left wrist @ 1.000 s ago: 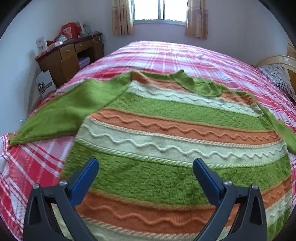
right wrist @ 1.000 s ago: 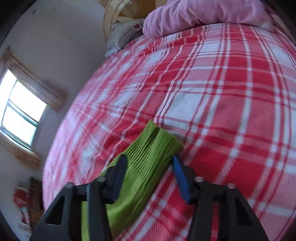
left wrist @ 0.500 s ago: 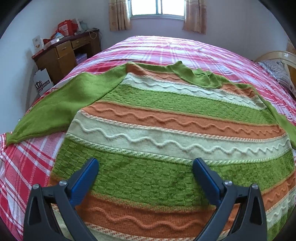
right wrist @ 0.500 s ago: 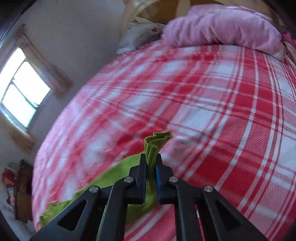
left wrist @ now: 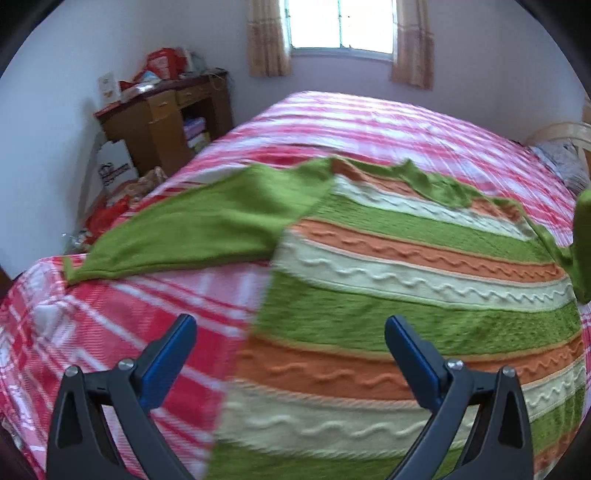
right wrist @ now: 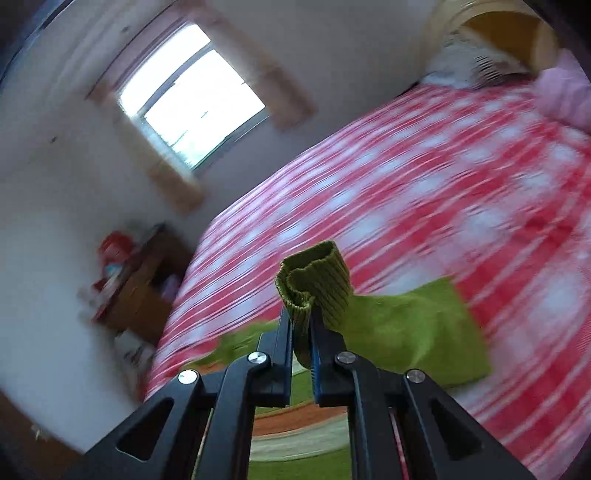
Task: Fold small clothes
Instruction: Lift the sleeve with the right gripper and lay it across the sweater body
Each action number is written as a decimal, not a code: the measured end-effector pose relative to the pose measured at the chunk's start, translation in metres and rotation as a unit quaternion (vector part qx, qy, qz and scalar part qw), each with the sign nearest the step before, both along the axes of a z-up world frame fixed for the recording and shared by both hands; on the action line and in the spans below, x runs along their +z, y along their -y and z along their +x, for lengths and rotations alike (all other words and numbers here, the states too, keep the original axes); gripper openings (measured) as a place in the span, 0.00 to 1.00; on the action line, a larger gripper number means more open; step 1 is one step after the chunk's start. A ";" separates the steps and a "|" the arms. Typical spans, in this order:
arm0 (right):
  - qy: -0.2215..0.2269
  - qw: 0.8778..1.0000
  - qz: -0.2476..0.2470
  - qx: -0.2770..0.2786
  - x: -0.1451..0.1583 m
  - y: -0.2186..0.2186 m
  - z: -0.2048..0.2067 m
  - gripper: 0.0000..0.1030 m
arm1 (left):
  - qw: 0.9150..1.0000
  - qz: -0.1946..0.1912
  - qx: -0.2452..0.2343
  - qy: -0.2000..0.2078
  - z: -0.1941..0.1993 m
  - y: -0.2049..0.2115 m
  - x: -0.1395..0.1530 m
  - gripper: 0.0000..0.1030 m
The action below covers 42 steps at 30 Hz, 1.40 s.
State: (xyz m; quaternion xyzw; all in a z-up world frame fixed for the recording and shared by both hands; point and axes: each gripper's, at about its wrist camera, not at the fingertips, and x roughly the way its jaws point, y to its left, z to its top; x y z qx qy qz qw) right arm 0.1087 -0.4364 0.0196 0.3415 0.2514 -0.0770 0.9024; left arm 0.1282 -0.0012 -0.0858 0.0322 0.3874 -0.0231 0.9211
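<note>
Right now the striped knitted sweater (left wrist: 424, 306), banded in green, orange and cream with raised wavy ridges, lies spread flat on the red-and-white plaid bedspread (left wrist: 122, 325). Its near-left side edge runs down between the two fingers of the left gripper (left wrist: 290, 354), whose blue-padded jaws stand wide apart over that edge with nothing between them. One plain green sleeve (left wrist: 207, 229) stretches flat out to the left, its tip close to the bed's left edge.

The right gripper (right wrist: 302, 334) is clamped tight on the ribbed green cuff (right wrist: 314, 280) of the other sleeve, the cuff bunched up and sticking out past the fingertips. That sleeve (right wrist: 417, 328) trails off the cuff, raised above the bedspread; from the left wrist view it shows as a green strip standing up at the far right edge. Orange and cream bands of the sweater body show below the right gripper.

Open plaid cover runs wide beyond the collar and to the right, up to a pink pillow (right wrist: 565, 99) and a pale curved headboard (left wrist: 554, 133). Left of the bed, a brown wooden desk (left wrist: 162, 118) stands against the wall; its open shelf holds stacked things too blurred to name, and its top is piled with red and white packages. A white paper bag (left wrist: 114, 166) leans beside it. A curtained window (left wrist: 340, 26) sits in the far wall.
</note>
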 end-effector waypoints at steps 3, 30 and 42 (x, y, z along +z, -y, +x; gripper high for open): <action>0.006 0.999 0.010 0.049 -0.006 -0.057 0.041 0.07 | 1.000 0.004 0.017 0.015 -0.001 -0.022 0.004 1.00; -0.024 0.965 -0.030 0.259 -0.125 -0.271 0.163 0.60 | 0.992 0.063 0.104 -0.019 0.025 -0.097 -0.025 1.00; -0.107 0.969 -0.090 0.203 -0.168 -0.247 0.149 0.60 | 0.991 0.071 0.113 -0.008 0.018 -0.101 -0.012 1.00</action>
